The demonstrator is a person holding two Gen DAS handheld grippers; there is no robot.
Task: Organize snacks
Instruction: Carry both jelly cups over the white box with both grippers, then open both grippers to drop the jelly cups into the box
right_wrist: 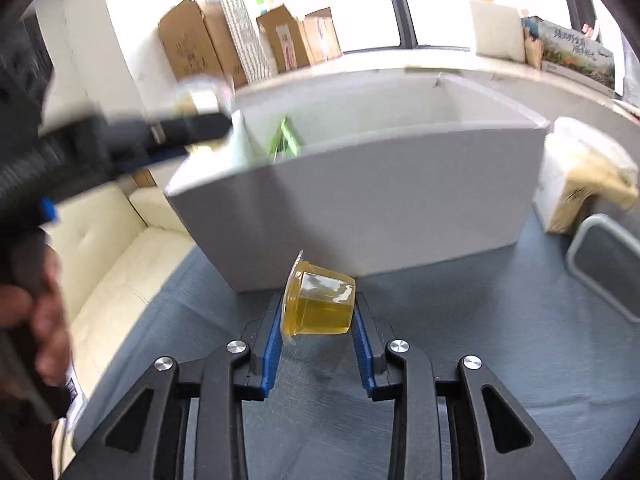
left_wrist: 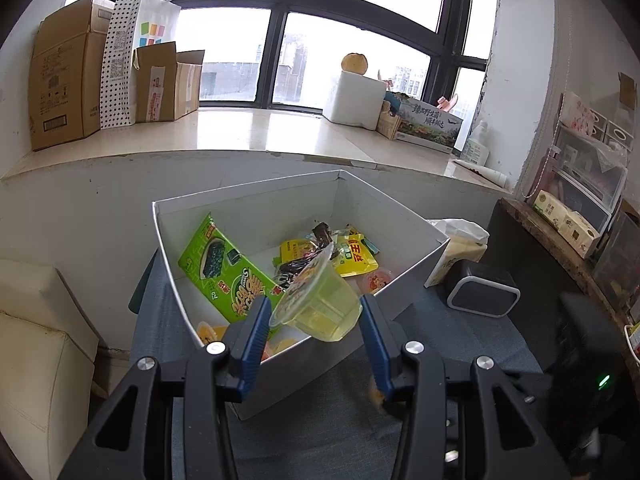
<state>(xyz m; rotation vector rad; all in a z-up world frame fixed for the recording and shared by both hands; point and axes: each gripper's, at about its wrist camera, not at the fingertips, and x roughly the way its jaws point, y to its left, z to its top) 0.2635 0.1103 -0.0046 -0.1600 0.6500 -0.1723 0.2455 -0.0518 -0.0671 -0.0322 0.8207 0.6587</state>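
Two clear jelly cups (left_wrist: 316,304) (right_wrist: 320,306), yellow-filled, tilted sideways in tongs.

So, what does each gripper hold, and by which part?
Each holds a jelly cup sideways, fingers on lid and base: left its cup, right another.

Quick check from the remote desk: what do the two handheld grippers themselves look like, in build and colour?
Both match. The left gripper and the right gripper each have a black plastic frame with triangular cut-outs, round silver pivot bolts, and two blue ribbed pads. In the right wrist view the left gripper shows blurred from the side as a black body with a blue strip, and a hand on its handle. No cables or sleeves can be made out.
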